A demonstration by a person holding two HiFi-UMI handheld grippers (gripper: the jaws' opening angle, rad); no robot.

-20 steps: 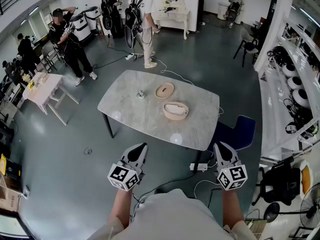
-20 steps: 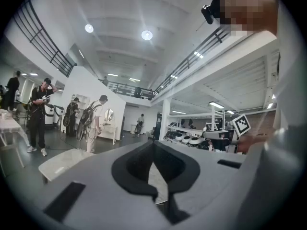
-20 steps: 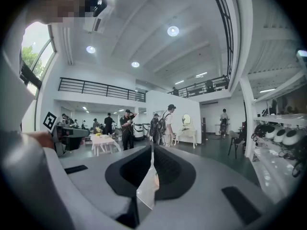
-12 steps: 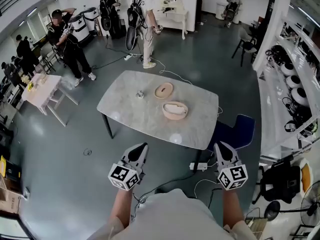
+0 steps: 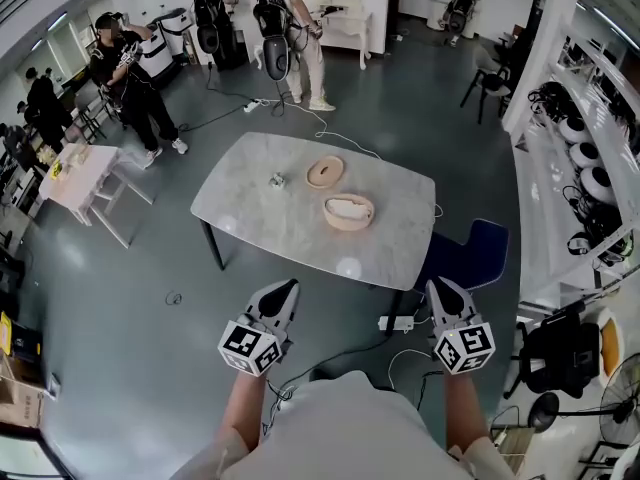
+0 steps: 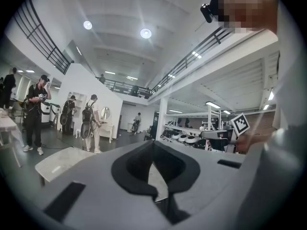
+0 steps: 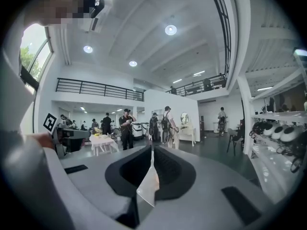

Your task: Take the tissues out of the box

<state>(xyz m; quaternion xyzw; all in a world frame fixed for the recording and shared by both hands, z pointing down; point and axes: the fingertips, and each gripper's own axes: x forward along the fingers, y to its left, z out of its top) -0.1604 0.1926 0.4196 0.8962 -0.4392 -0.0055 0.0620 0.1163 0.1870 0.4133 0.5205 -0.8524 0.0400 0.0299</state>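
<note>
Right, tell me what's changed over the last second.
Very little. The whole scene has slid slightly up the head view, as from a small head movement, and the person with the backpack beyond the table has stepped further off. Nothing was taken or let go. The left tool and right tool stay shut, empty, short of the table; the round box and lid lie as before.

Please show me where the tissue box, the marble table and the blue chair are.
tissue box (image 5: 349, 226), head view, front rim.
marble table (image 5: 260, 218), head view, bare top.
blue chair (image 5: 478, 263), head view, seat.
</note>
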